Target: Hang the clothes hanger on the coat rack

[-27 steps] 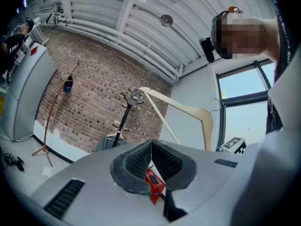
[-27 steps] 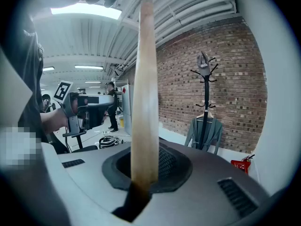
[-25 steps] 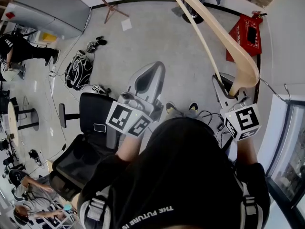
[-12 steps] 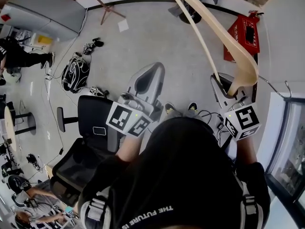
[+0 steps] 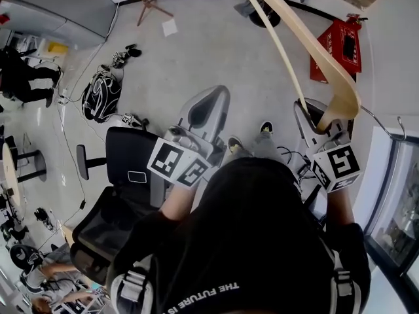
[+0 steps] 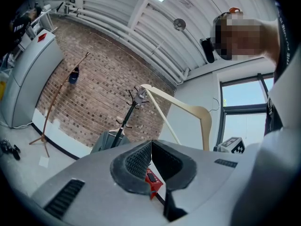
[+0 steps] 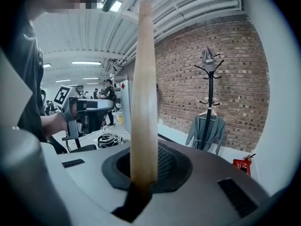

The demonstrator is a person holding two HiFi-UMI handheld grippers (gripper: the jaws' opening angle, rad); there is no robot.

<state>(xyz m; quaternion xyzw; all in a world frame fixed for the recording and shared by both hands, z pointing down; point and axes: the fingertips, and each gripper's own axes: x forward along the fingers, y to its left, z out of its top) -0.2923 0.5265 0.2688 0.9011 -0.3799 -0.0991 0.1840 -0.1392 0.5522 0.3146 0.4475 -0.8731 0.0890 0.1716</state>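
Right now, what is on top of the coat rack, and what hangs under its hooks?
A grey cap-like item sits on top of the coat rack. Lower down, a grey garment hangs on it. The garment covers the lower pole; the base cannot be seen.

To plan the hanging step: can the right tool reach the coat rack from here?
Probably not yet. The right tool, shut on the wooden hanger, is clearly apart from the coat rack at the brick wall. Nothing seems to stand between them.
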